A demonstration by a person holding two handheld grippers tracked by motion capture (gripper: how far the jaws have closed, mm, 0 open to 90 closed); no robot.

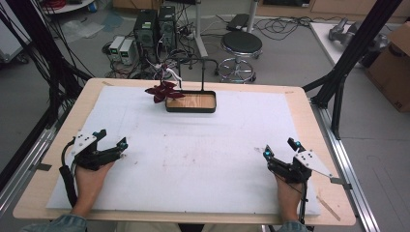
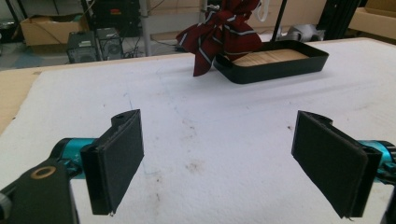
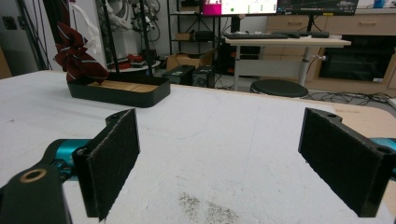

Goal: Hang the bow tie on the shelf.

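A dark red striped cloth [image 1: 163,91] hangs from a black rack and droops over the left end of a black tray with a wooden floor [image 1: 191,102] at the table's far middle. The cloth [image 2: 219,35] and tray [image 2: 275,63] lie ahead in the left gripper view; the cloth [image 3: 74,58] and tray [image 3: 121,95] sit far left in the right gripper view. My left gripper [image 1: 112,137] rests open near the table's left side, nothing between its pads [image 2: 121,158]. My right gripper [image 1: 280,147] rests open near the right side, its pads [image 3: 112,158] also bare.
A white mat [image 1: 203,145] covers the wooden table [image 1: 41,193]. A black frame post [image 1: 353,53] rises at the right. Beyond the far edge stand a stool [image 1: 241,46], computer towers [image 1: 154,26] and cables. A cardboard box [image 1: 394,63] sits far right.
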